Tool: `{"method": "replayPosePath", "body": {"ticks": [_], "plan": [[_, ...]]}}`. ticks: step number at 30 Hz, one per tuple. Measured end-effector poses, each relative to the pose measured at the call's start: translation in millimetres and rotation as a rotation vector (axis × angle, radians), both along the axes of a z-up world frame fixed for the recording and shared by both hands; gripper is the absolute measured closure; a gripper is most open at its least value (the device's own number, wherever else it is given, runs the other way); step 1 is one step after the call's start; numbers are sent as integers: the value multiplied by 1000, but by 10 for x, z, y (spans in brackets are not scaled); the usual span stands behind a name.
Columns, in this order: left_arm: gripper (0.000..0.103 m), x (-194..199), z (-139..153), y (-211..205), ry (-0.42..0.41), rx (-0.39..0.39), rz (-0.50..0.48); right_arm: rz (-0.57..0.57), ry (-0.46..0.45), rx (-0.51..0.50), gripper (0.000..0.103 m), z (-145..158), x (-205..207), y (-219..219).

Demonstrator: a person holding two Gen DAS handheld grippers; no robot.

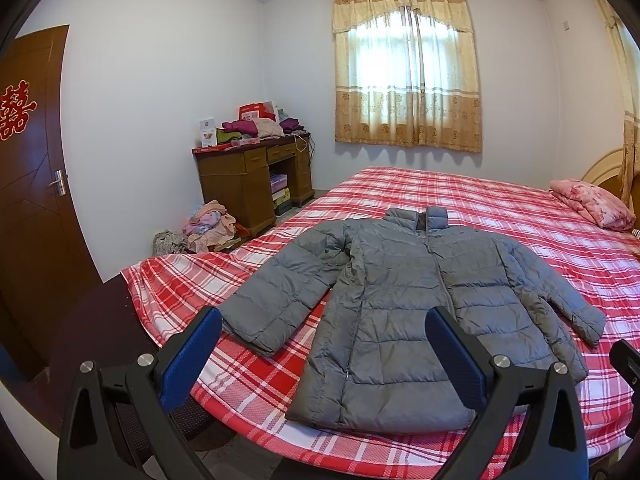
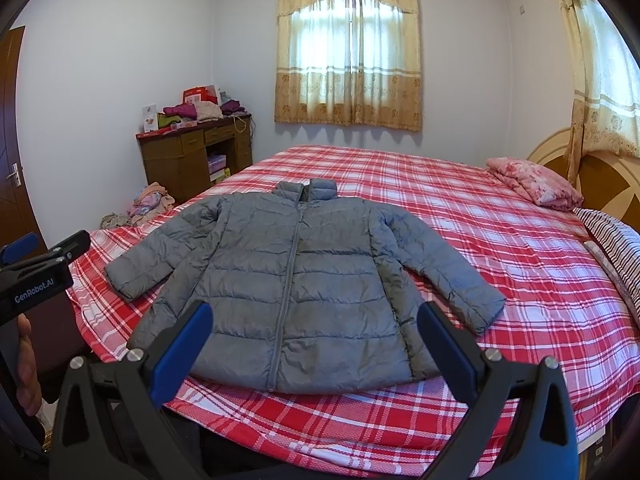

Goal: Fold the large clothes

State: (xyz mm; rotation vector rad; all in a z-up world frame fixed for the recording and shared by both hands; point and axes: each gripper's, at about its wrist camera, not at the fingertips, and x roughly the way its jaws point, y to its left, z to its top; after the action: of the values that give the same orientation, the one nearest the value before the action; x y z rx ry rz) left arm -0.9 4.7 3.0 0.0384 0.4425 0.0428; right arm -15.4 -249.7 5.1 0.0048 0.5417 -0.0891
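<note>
Nothing of the folding is done yet, as far as you can see: the grey puffer jacket (image 2: pixel 296 280) lies flat, zipped and face up on the bed (image 2: pixel 500 248), its hem at the near edge, collar pointing toward the far side, both sleeves spread out to the sides. Your left hand-held gripper (image 1: pixel 324 344) hangs above the near edge with its blue pads wide apart and nothing between them. Your right hand-held gripper (image 2: pixel 314 336) is just as wide open and empty, hovering over the hem. By my reading, everything is left: sleeves in, sides over, then the body folded up.
</note>
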Motion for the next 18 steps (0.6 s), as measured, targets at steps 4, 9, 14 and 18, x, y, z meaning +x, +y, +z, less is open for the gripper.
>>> {"method": "replayPosePath", "body": {"ticks": [4,9,14,18], "plan": [[1,18,-9,4,-1,-2,2,-1,2,2,0,-4,5,-7],[1,12,-18,26,-4,-4,4,-1,4,5,0,-8,5,-14],[1,13,-16,35,-3,-3,3,-1,5,11,0,-17,2,-30],[1,15,-15,37,-2,-1,3,-3,7,15,0,-24,8,-52]]}}
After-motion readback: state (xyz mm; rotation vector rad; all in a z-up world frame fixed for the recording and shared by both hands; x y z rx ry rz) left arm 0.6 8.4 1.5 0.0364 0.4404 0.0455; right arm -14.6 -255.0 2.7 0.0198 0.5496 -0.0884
